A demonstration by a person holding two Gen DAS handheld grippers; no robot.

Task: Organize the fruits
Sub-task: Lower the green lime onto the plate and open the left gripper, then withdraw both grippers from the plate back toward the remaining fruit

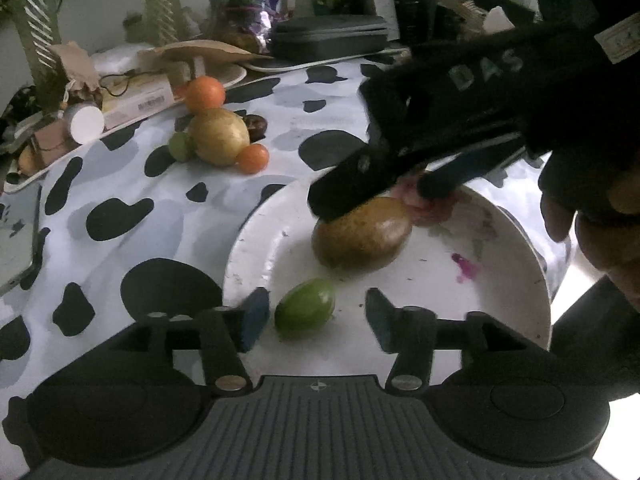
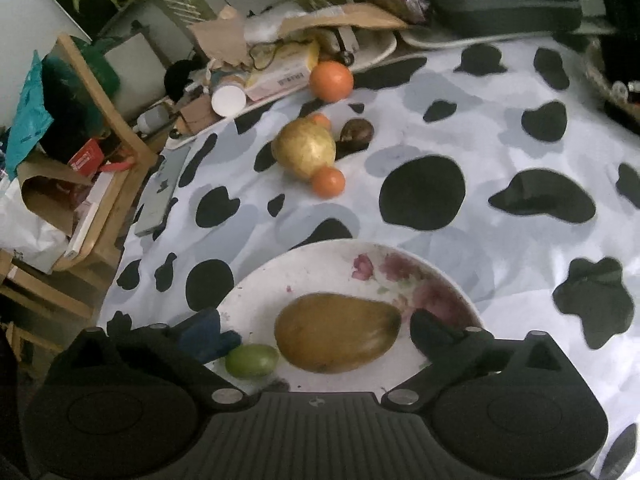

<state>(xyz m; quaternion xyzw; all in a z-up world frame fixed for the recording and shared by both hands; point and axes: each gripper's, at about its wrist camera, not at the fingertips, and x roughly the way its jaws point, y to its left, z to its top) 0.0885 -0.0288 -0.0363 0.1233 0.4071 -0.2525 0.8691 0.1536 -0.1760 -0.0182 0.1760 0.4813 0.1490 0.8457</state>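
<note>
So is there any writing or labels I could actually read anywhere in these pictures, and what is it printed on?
"DAS": pale letters on the black body of the right gripper, seen from the left wrist camera; any further letters are hidden.
White tag on the same gripper: print too blurred to read.
Barcode label on the pale box behind the large orange: too small to read.
Nothing else is readable.

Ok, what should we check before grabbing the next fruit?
1. Mango on the plate: ok.
2. Green fruit on the plate: ok.
3. Left gripper open, pads off the green fruit: ok.
4. Right gripper open, clear of the mango: ok.
5. Fruits left on the cloth: not ok. Big orange, yellow fruit and small orange wait.
6. Dark fruit good or spoiled: cannot tell.
</note>
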